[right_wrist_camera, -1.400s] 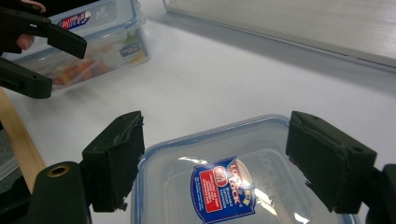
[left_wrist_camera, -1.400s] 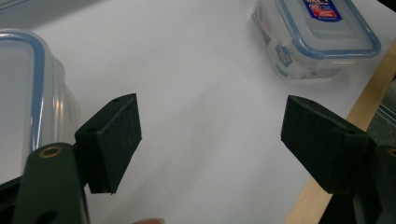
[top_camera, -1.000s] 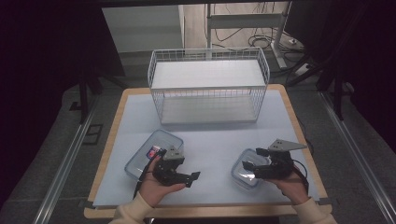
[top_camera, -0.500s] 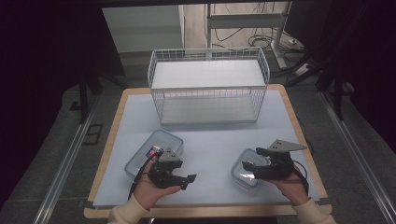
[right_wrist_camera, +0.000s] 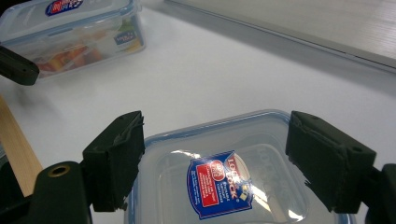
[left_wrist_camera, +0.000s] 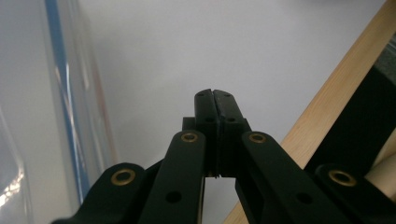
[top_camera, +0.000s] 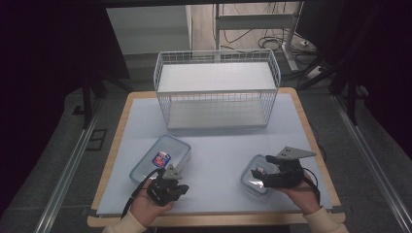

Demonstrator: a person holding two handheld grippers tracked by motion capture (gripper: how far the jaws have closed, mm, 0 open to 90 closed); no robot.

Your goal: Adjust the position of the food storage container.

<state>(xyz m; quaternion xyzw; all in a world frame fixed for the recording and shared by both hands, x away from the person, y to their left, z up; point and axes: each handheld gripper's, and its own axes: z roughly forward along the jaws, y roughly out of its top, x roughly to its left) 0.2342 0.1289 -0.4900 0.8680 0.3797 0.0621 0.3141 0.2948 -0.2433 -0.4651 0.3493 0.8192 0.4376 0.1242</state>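
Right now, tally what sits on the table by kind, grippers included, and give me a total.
Clear lidded containers: 2, a larger one and a smaller one
White wire baskets: 1
Handheld grippers: 2, the left gripper and the right gripper
Total: 5

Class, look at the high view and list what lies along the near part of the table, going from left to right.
Larger clear lidded container → left gripper → smaller clear lidded container → right gripper.
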